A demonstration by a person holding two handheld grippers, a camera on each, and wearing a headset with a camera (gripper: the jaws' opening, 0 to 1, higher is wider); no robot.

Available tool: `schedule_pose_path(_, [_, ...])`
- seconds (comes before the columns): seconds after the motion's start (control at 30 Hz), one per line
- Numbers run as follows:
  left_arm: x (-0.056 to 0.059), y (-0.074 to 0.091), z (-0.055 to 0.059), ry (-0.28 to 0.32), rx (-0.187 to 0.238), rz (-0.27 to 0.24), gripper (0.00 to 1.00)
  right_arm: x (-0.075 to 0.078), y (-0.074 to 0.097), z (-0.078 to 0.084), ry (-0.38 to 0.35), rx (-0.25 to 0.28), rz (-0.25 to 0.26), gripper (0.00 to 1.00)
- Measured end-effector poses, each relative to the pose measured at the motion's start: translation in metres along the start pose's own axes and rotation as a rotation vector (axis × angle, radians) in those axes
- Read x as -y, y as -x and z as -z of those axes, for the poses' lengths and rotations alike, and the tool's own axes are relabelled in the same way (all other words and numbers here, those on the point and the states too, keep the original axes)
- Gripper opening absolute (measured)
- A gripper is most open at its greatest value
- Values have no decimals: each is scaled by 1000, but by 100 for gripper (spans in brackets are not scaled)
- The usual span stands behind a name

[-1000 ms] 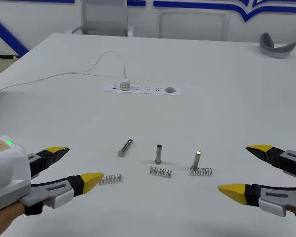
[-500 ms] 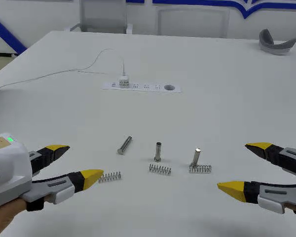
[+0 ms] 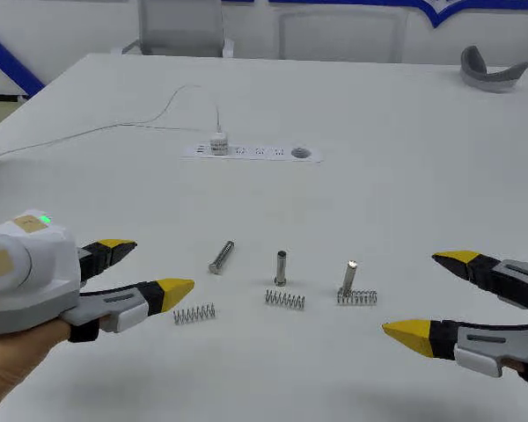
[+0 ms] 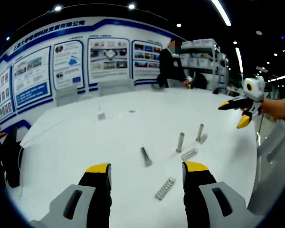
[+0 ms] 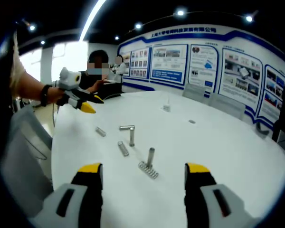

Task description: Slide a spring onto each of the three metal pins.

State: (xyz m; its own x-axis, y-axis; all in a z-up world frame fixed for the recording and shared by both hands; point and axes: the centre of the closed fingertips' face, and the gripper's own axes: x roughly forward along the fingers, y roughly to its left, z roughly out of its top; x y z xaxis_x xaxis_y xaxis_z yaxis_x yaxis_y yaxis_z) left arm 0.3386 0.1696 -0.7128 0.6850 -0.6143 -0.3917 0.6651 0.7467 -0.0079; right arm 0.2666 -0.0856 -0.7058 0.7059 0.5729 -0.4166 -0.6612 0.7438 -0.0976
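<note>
Three metal pins are on the white table: the left pin [image 3: 221, 257] lies flat, the middle pin [image 3: 281, 268] and the right pin [image 3: 349, 277] stand upright. A spring lies in front of each: left spring [image 3: 194, 313], middle spring [image 3: 284, 300], right spring [image 3: 356, 298] touching its pin's foot. My left gripper [image 3: 151, 269] is open just left of the left spring [image 4: 165, 188]. My right gripper [image 3: 433, 294] is open to the right of the right pin [image 5: 150, 157] and spring [image 5: 147, 169]. Neither holds anything.
A white power strip [image 3: 251, 152] with a plugged cable [image 3: 114, 131] lies farther back on the table. A grey curved object [image 3: 490, 73] rests at the far right. Chairs [image 3: 180, 26] stand behind the table. People stand in the background [image 4: 171, 64].
My left gripper has risen and moved slightly right, toward the left spring. The right gripper has barely shifted. Pins and springs are unmoved.
</note>
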Motion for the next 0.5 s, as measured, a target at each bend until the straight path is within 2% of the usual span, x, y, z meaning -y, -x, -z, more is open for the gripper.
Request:
schedule_pose_path(0.27, [-5,-24,-7,-31,-41,10,60,1,0,2,-8,2,4,72])
schedule_pose_path(0.5, [-1,-45,-9,-58,-81,28,58,1,-1,1,-10,7,6,72])
